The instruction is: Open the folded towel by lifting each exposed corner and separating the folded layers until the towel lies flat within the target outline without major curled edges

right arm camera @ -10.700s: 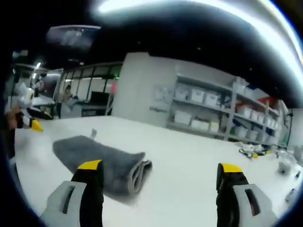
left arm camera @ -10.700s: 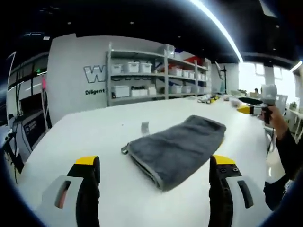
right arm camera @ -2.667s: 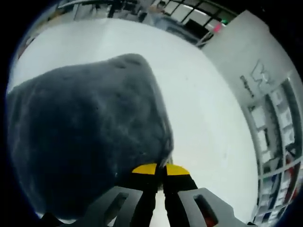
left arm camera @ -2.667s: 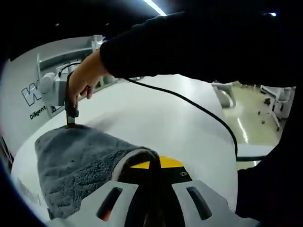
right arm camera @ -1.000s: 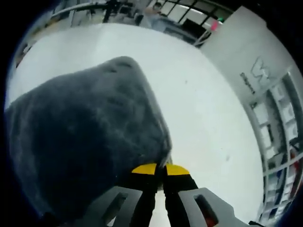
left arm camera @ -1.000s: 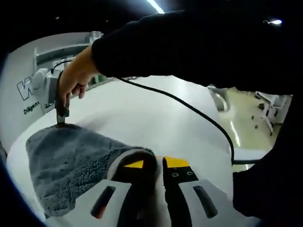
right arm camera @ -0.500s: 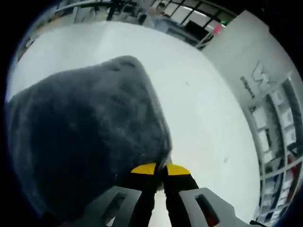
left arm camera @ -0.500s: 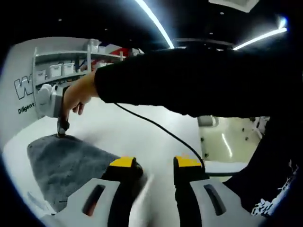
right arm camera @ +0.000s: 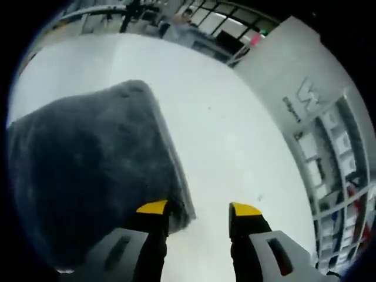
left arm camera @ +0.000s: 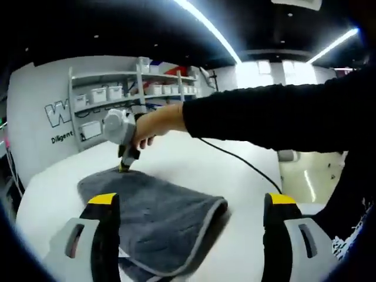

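Note:
The grey towel (left arm camera: 158,214) lies on the white table (left arm camera: 194,153), still folded, with a rounded fold edge at its near right. My left gripper (left arm camera: 192,202) hangs above its near end, open wide, with nothing between the jaws. The right gripper (left arm camera: 125,166), held in a person's hand, touches down at the towel's far corner. In the right gripper view the towel (right arm camera: 88,176) spreads to the left. The right gripper (right arm camera: 199,208) is open there, its left jaw over the towel's corner edge and its right jaw over the bare table (right arm camera: 223,135).
A black sleeve (left arm camera: 282,120) and a black cable (left arm camera: 247,164) cross the table from the right. Shelves with white bins (left arm camera: 111,94) stand against the far wall. The table's right edge drops to a pale floor (left arm camera: 305,179).
My left gripper has opened wide, let go of the towel's fold and drawn back. The right gripper, shut on the far corner until now, has opened and released it.

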Tool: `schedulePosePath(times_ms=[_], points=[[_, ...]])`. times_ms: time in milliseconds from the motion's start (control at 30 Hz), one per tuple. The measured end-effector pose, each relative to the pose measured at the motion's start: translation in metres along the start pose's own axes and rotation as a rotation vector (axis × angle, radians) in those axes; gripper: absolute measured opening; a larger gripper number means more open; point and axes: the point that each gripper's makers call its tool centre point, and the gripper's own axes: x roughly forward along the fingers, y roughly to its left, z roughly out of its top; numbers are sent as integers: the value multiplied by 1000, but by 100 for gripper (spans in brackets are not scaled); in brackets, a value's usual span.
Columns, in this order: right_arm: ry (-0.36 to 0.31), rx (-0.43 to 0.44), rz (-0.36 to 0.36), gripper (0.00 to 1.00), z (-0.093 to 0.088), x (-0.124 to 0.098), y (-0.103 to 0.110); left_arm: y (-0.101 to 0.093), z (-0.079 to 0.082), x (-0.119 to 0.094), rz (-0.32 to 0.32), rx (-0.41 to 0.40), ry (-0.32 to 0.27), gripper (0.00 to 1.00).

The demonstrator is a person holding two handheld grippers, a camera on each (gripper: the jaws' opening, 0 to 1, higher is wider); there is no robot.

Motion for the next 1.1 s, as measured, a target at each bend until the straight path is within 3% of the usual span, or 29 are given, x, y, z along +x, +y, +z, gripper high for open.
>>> schedulePosePath(times_ms=[133, 267, 300, 400, 467, 567, 733, 900, 1100], points=[[-31, 29, -12, 53, 5, -7, -9, 14, 3, -1, 18, -28, -14, 100], [-60, 43, -50, 55, 14, -16, -21, 19, 5, -4, 33, -31, -18, 100], [-90, 61, -60, 57, 20, -22, -24, 24, 4, -6, 50, -38, -19, 100], [-171, 132, -86, 67, 34, -41, -29, 54, 5, -15, 182, -51, -31, 100], [-243, 169, -166, 76, 44, -72, -35, 74, 8, -25, 251, -63, -50, 100], [-346, 206, -276, 94, 52, -113, -36, 88, 14, -36, 257, -91, -80, 100], [-487, 368, -348, 96, 46, -178, -24, 105, 22, -52, 266, -133, -116, 100], [-534, 415, -404, 99, 32, -220, -13, 111, 22, -60, 288, -136, -120, 100], [-583, 417, -427, 99, 34, -252, 3, 109, 26, -66, 292, -135, -126, 100]])
